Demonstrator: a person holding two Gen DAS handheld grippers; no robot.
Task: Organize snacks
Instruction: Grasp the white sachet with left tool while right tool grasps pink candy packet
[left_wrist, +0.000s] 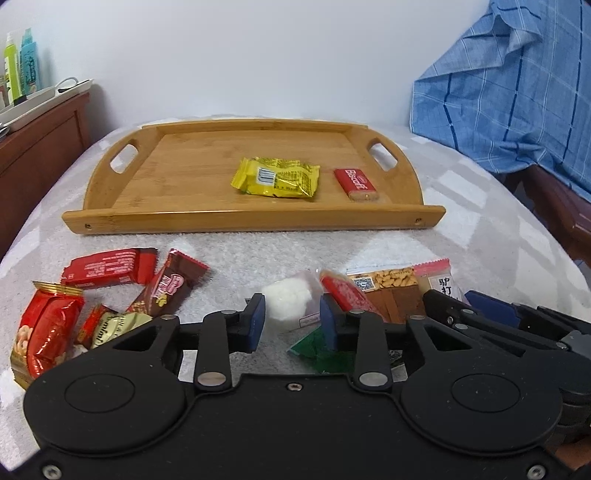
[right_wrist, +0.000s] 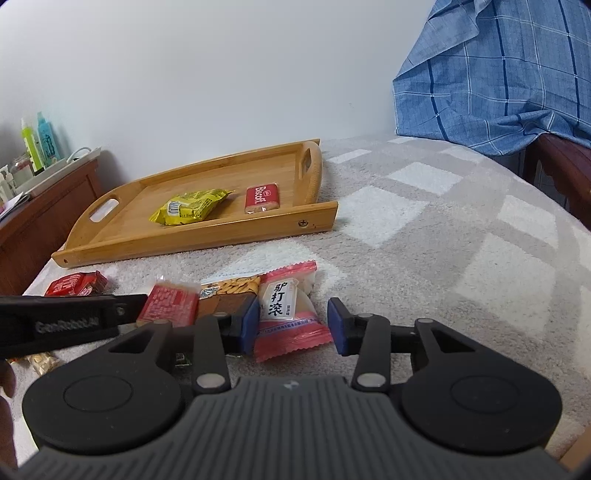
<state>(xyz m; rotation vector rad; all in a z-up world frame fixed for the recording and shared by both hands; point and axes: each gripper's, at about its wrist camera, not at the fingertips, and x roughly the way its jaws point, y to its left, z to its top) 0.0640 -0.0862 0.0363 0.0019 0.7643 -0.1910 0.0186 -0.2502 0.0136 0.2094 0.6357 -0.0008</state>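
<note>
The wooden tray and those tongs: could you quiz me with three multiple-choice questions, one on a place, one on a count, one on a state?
1. Where does the red Biscoff pack lie?
A. in the wooden tray
B. on the blanket
C. on the side cabinet

2. How many snacks are in the tray?
A. none
B. two
C. five

3. How do the right tongs stand?
A. shut on nothing
B. open around the pink packet
C. gripping the tray

Answers: 1 A, it lies beside the yellow packet; 2 B, only those two; 3 B, a gap shows at each finger.
</note>
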